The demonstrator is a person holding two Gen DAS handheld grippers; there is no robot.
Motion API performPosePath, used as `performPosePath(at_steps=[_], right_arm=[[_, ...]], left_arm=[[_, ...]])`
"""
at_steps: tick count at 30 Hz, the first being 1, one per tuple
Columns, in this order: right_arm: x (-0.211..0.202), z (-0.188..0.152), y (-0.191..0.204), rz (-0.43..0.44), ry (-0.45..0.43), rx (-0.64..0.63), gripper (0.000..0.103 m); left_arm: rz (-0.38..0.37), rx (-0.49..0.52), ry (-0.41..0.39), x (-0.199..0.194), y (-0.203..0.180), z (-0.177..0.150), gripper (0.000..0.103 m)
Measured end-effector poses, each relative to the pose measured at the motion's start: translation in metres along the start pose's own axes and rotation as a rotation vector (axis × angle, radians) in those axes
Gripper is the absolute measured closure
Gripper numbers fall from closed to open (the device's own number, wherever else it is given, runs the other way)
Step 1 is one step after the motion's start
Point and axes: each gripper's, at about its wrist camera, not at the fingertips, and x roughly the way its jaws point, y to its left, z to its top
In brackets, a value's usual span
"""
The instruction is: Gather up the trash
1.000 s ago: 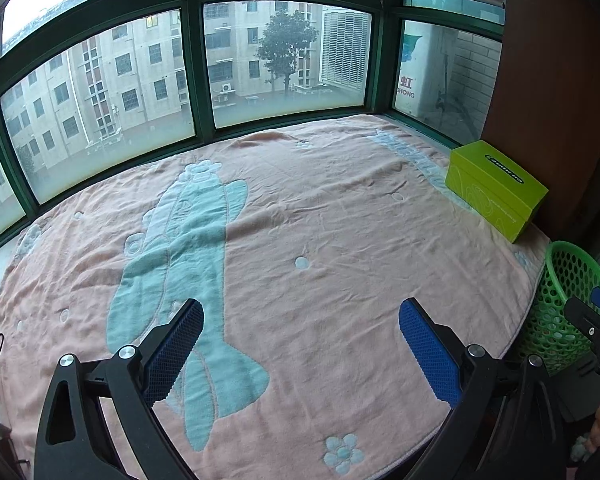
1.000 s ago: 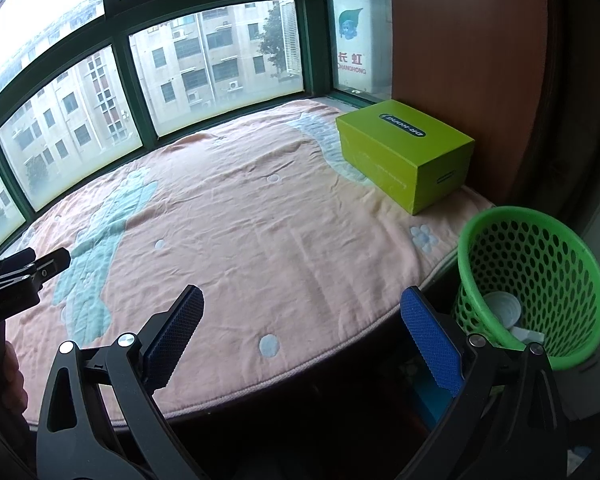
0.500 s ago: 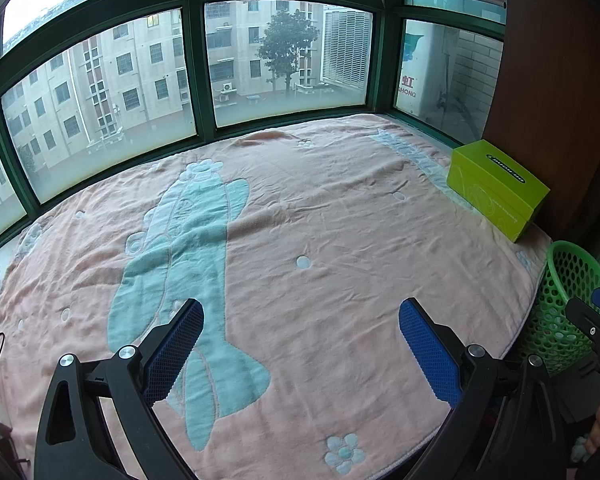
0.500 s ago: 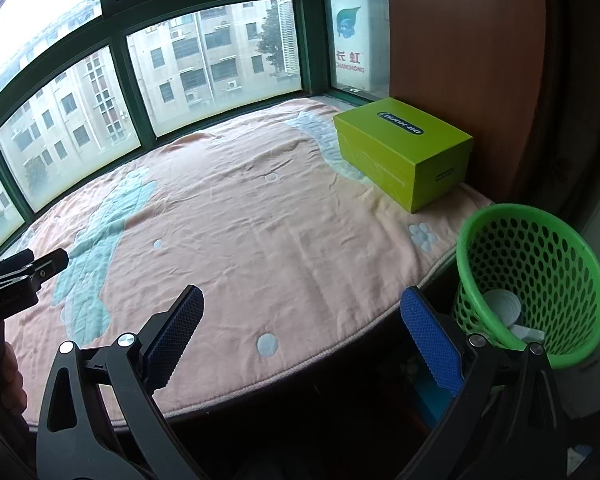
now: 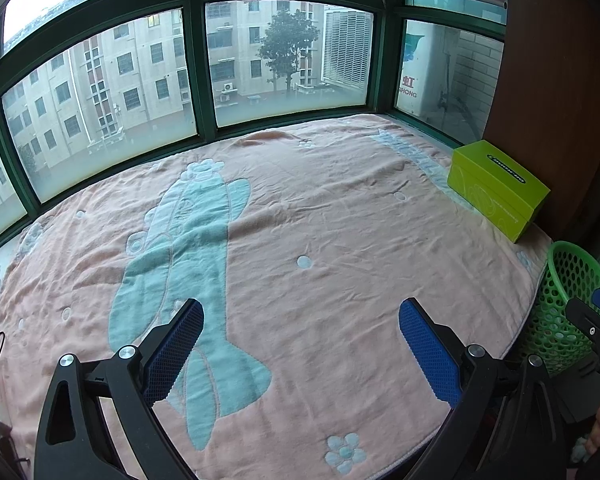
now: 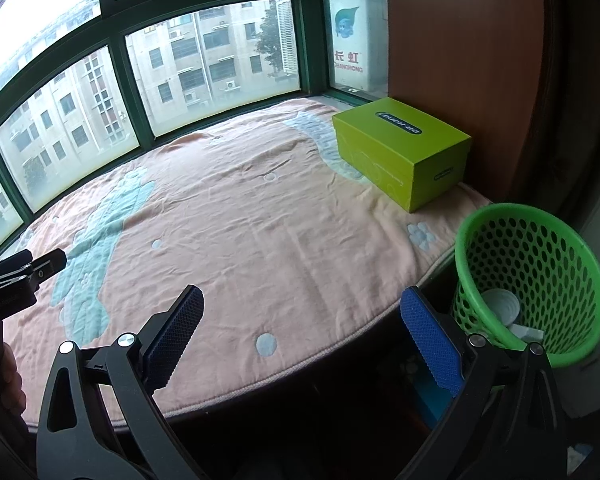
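Note:
A green mesh basket [image 6: 540, 280] stands on the floor beside the bed's right edge, with white trash [image 6: 502, 308] lying in its bottom. It also shows at the right edge of the left wrist view [image 5: 568, 308]. My left gripper [image 5: 300, 344] is open and empty above the pink blanket [image 5: 320, 220]. My right gripper [image 6: 300, 336] is open and empty over the blanket's front edge, left of the basket. No loose trash shows on the blanket.
A lime-green box [image 6: 404, 148] sits on the blanket's far right corner against a brown wooden panel [image 6: 460, 60]. Green-framed windows [image 5: 180, 80] curve round the back. The left gripper shows at the left of the right wrist view [image 6: 28, 272].
Both grippers have drifted slightly; the views shift a little. Nothing was taken hold of or let go.

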Motion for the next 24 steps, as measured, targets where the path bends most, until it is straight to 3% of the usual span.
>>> performPosePath(at_steps=[24], right_arm=[[-0.0038, -0.0010, -0.0021, -0.007, -0.005, 0.016, 0.005]], left_arm=[[-0.005, 0.004, -0.003, -0.0020, -0.0036, -0.0039, 0.008]])
